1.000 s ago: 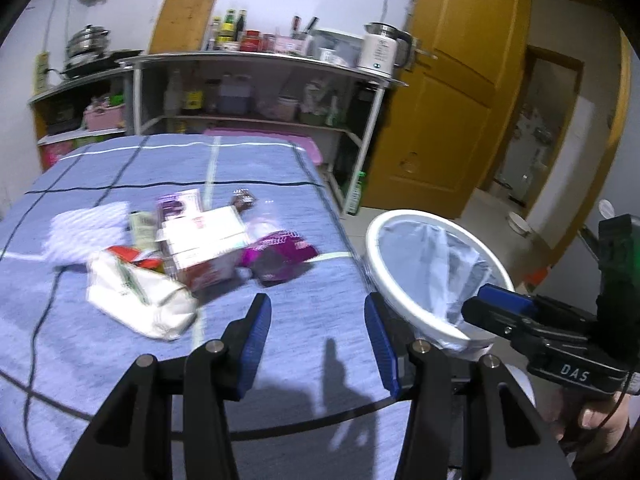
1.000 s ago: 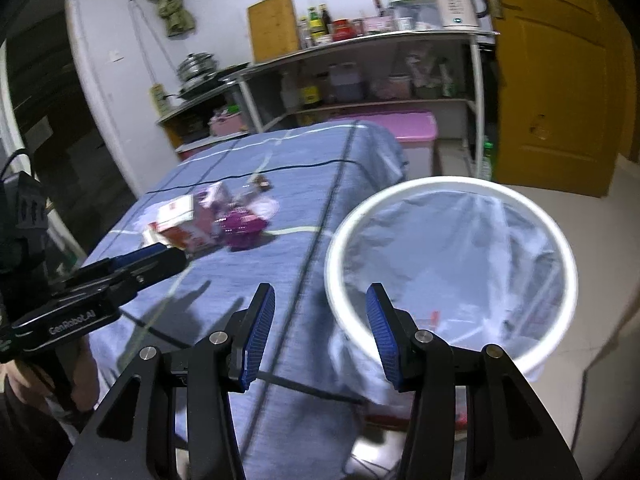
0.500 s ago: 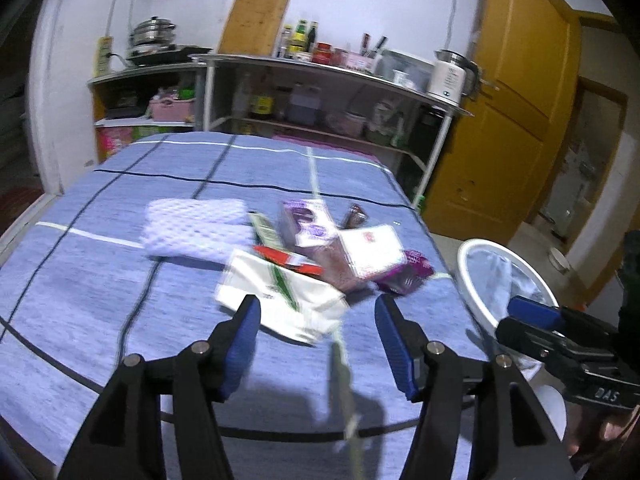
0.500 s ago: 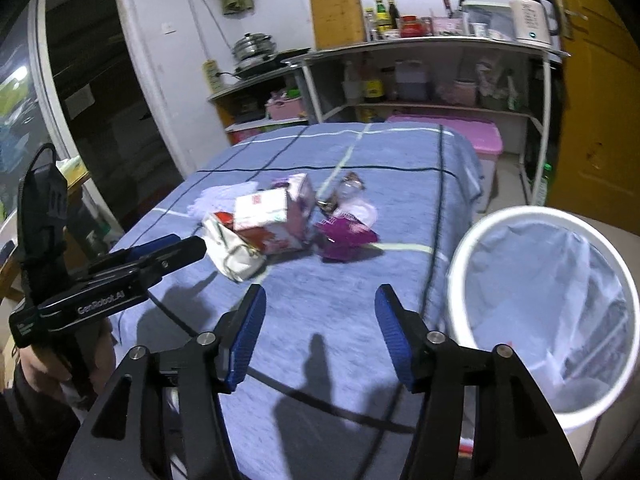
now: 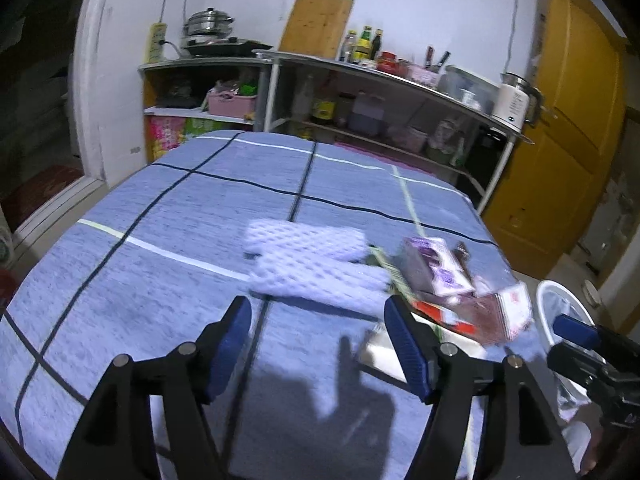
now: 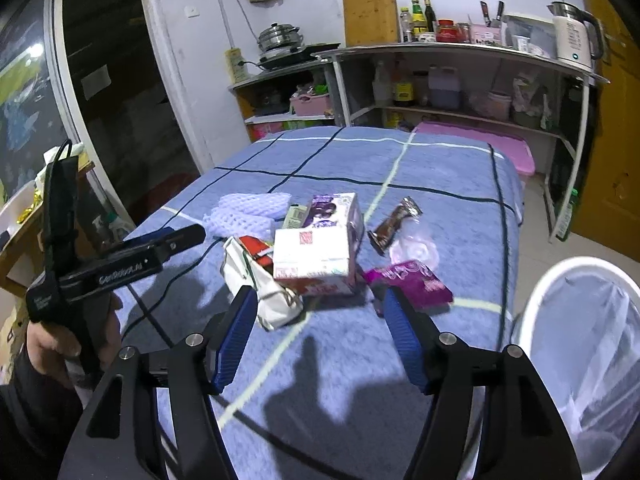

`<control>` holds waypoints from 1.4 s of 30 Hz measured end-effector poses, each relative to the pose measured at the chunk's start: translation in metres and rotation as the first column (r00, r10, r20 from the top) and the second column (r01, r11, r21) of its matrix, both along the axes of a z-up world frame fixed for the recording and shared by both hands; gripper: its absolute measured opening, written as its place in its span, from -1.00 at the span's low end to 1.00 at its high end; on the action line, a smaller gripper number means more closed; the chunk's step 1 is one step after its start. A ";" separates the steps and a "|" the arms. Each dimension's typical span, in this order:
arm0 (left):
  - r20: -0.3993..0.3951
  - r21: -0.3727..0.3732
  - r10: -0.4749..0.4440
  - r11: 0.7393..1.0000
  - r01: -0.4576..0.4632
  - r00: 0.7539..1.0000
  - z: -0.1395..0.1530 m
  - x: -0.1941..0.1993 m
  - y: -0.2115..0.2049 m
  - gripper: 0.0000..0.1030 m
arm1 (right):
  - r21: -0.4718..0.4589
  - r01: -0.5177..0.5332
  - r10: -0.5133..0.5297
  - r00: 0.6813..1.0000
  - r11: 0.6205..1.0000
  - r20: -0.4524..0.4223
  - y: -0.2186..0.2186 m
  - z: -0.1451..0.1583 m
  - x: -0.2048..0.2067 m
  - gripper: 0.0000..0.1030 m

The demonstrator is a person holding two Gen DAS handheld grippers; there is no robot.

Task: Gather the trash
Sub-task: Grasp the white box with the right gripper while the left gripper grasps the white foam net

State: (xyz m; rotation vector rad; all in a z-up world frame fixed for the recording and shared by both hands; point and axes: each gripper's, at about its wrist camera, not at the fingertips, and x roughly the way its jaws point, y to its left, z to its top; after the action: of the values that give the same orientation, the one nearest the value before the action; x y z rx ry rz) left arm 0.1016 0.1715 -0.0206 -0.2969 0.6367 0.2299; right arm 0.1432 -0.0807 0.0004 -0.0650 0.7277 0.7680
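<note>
A pile of trash lies on the blue checked tablecloth (image 6: 440, 168): a white foam net (image 5: 316, 264), a white-and-red carton (image 6: 312, 260), a purple carton (image 6: 332, 208), a magenta packet (image 6: 412, 280), a brown wrapper (image 6: 394, 220), clear plastic (image 6: 416, 244) and a white bag (image 6: 260, 284). My left gripper (image 5: 320, 332) hovers just short of the foam net, jaws opening, nothing between them. Before the cartons, my right gripper (image 6: 320, 332) has its jaws opening too, empty. A white bin (image 6: 532, 300) with a liner stands at the table's right edge.
Metal shelves (image 6: 460, 52) behind the table carry bottles, a kettle (image 6: 572, 40), a cutting board and a pot. A yellow door (image 5: 568, 120) is at the right, a pink box (image 6: 480, 140) past the table's far end. A hand (image 6: 44, 344) holds the left gripper.
Both views have swung left, away from the bin and toward the trash pile. Both pairs of jaws stand wider apart than before.
</note>
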 end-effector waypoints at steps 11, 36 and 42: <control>-0.047 -0.040 -0.006 0.999 0.004 0.999 -0.016 0.034 0.028 0.43 | -0.037 0.002 -0.002 1.000 0.999 0.003 0.024 -0.006 0.016 0.29; -0.043 -0.082 -0.057 0.995 0.053 0.997 -0.011 0.021 0.015 -0.86 | -0.039 0.030 -0.031 0.999 0.999 -0.018 0.025 -0.004 0.024 0.03; -0.002 -0.070 -0.045 0.997 0.045 0.999 0.006 0.005 0.009 -0.90 | -0.015 0.034 -0.034 0.999 0.999 0.003 0.015 0.005 0.015 0.03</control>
State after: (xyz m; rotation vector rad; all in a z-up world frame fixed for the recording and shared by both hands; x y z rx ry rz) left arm 0.1066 0.1809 -0.0150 -0.3486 0.6555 0.1651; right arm 0.1583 -0.0655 0.0053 -0.0675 0.7304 0.7299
